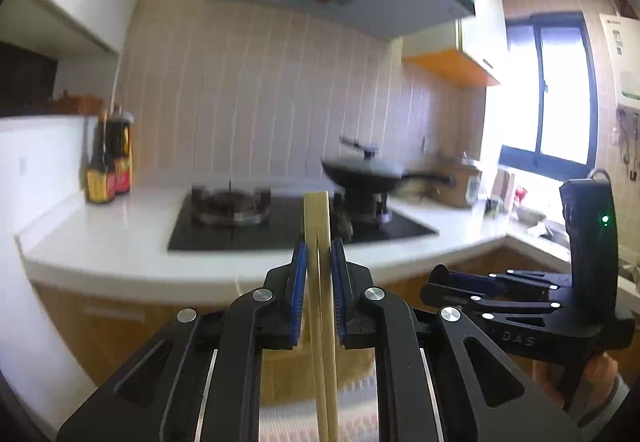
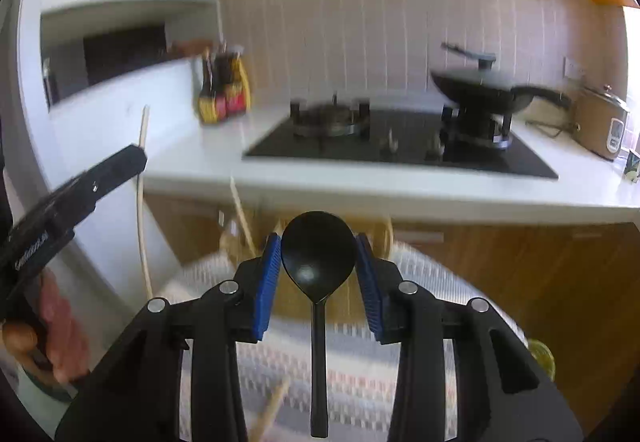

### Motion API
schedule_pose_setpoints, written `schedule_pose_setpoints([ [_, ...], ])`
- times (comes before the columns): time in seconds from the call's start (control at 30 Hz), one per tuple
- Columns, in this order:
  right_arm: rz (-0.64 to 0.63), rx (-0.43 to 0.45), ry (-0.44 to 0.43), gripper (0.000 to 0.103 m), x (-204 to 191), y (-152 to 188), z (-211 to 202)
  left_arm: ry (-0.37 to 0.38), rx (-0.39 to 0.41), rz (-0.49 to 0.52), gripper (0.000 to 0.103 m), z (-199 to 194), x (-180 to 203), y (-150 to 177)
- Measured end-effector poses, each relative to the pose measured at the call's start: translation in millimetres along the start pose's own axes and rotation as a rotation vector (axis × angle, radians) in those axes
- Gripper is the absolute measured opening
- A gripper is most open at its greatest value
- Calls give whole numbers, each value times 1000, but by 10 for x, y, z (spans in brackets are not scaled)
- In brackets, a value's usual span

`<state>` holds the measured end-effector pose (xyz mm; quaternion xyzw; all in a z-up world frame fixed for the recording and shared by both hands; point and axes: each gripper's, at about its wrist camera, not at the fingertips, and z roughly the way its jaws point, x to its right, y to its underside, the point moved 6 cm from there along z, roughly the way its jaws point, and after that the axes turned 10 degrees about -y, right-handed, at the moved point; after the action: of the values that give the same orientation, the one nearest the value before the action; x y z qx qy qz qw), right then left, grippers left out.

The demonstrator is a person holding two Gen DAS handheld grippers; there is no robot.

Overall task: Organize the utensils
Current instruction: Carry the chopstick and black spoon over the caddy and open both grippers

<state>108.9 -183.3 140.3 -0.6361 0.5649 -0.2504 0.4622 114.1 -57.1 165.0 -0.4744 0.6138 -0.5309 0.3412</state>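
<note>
My left gripper point(image 1: 318, 262) is shut on a pair of wooden chopsticks point(image 1: 320, 282), held upright with their tops above the fingertips. My right gripper point(image 2: 318, 254) is shut on a black spoon point(image 2: 318, 254), bowl up between the blue pads, handle hanging down. The right gripper also shows at the right of the left wrist view point(image 1: 440, 282). The left gripper shows at the left of the right wrist view point(image 2: 136, 158) with the chopsticks point(image 2: 141, 202). More chopsticks point(image 2: 272, 410) lie on a striped cloth point(image 2: 420, 322) below.
A white counter point(image 1: 120, 234) holds a black gas hob point(image 1: 280, 222), a covered wok point(image 1: 364, 170) and two sauce bottles point(image 1: 108, 170). A rice cooker point(image 2: 604, 122) stands at the right. Wooden cabinet fronts point(image 2: 520, 262) are under the counter.
</note>
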Motion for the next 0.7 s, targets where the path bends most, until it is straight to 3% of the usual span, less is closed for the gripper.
schedule_pose_setpoints([
  [0.2,19,167,32,34,219,-500,120,-82,148,11,10,196,-23,-313],
  [0.37,-6,306,108,34,422,-672,227,-135,211,-42,10,463,-132,-399],
  [0.53,45,345,104,34,647,-672,418,-174,213,-56,10,753,-191,-263],
  [0.7,57,313,75,34,736,-587,699,-225,206,-37,11,983,-174,-36],
])
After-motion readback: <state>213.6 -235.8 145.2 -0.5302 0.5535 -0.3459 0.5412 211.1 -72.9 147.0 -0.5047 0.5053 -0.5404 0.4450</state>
